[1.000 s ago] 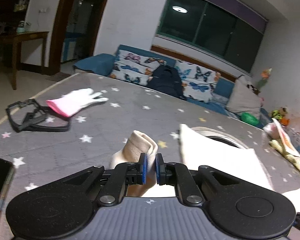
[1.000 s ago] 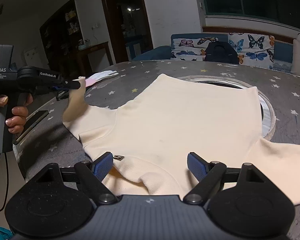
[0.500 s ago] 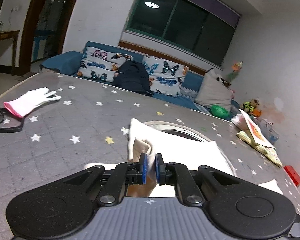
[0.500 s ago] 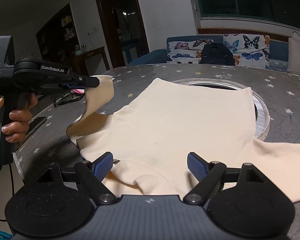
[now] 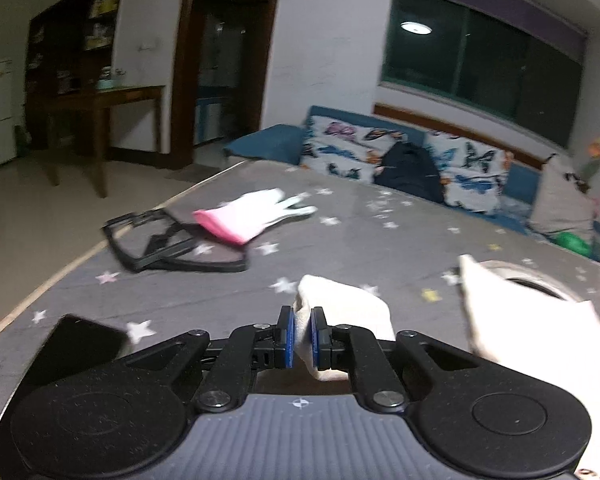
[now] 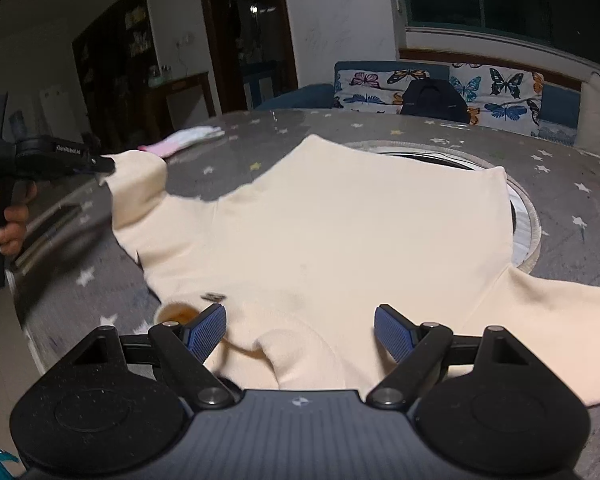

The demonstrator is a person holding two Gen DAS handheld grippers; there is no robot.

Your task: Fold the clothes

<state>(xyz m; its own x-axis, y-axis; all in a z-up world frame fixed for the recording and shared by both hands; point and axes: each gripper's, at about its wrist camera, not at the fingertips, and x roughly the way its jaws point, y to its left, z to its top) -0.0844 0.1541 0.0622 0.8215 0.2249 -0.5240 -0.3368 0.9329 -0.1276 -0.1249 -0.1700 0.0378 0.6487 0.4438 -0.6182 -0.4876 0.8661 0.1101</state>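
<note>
My left gripper (image 5: 301,338) is pinched tight on the end of the sleeve (image 6: 134,184), holding it up over the left edge of the table (image 6: 572,200), while my right gripper (image 6: 300,332) is wide open and holds nothing, just above the neck of the sweater (image 6: 340,232) at the near edge. The sweater lies spread flat across the middle of the table. It looks soft, light and floppy, so I think it will sag and bunch, and the best places to hold are the cuffs, shoulders and bottom corners.

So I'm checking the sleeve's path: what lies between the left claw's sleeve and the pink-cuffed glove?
In the left wrist view, only bare star-print table cover lies between the sleeve in the left claw and the glove.
</note>
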